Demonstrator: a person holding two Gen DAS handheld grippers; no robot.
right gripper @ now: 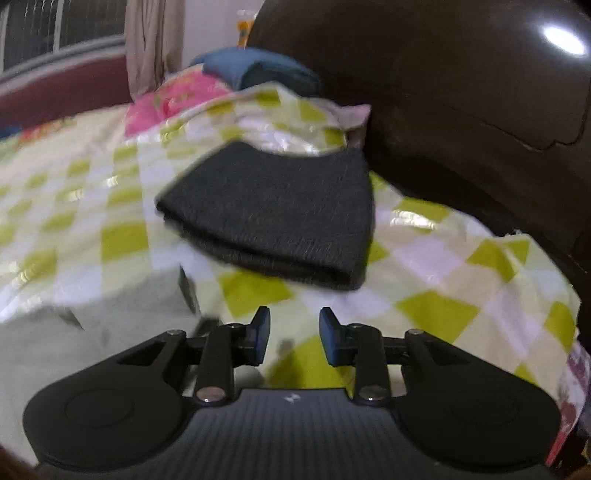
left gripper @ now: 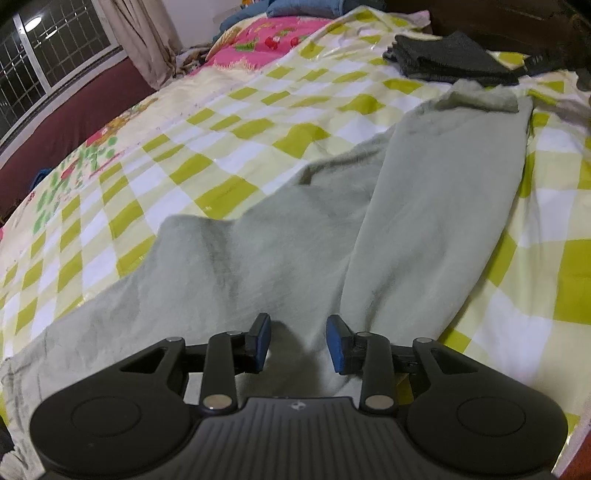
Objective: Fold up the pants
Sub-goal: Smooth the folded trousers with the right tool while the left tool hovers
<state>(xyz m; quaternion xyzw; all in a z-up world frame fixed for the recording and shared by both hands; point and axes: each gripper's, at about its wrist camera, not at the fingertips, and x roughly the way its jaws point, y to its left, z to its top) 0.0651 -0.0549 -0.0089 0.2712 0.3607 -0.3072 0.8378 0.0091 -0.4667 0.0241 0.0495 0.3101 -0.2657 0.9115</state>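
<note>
Pale grey-green pants (left gripper: 295, 236) lie spread on the bed w/ a yellow-green & white checkered sheet (left gripper: 207, 122), legs running away from the left wrist cam toward the far side; one leg lies smooth on the right, the other is rumpled w/ a fold ridge on the left, hems up near a folded dark grey garment (left gripper: 450, 59). Left gripper (left gripper: 298, 341) hovers low over the near end of the pants, jaws apart w/ fabric visible in the gap between the blue pads (left gripper: 335, 345), nothing pinched. Right gripper (right gripper: 293, 334) sits over bare sheet just right of the pants' edge (right gripper: 110, 317), jaws likewise spread, holding nothing; pic is motion-blurred so fine detail is soft. In the right wrist view the folded dark grey garment lies ahead of the gripper, near a dark brown glossy headboard (right gripper: 461, 92) on the right. A pink floral pillow (left gripper: 273, 37) & a blue bundle of cloth (left gripper: 306, 7) sit at the far end of the bed. Beige curtain (left gripper: 140, 37) & a window w/ grille (left gripper: 48, 48) at upper left, maroon wall strip below it.
</note>
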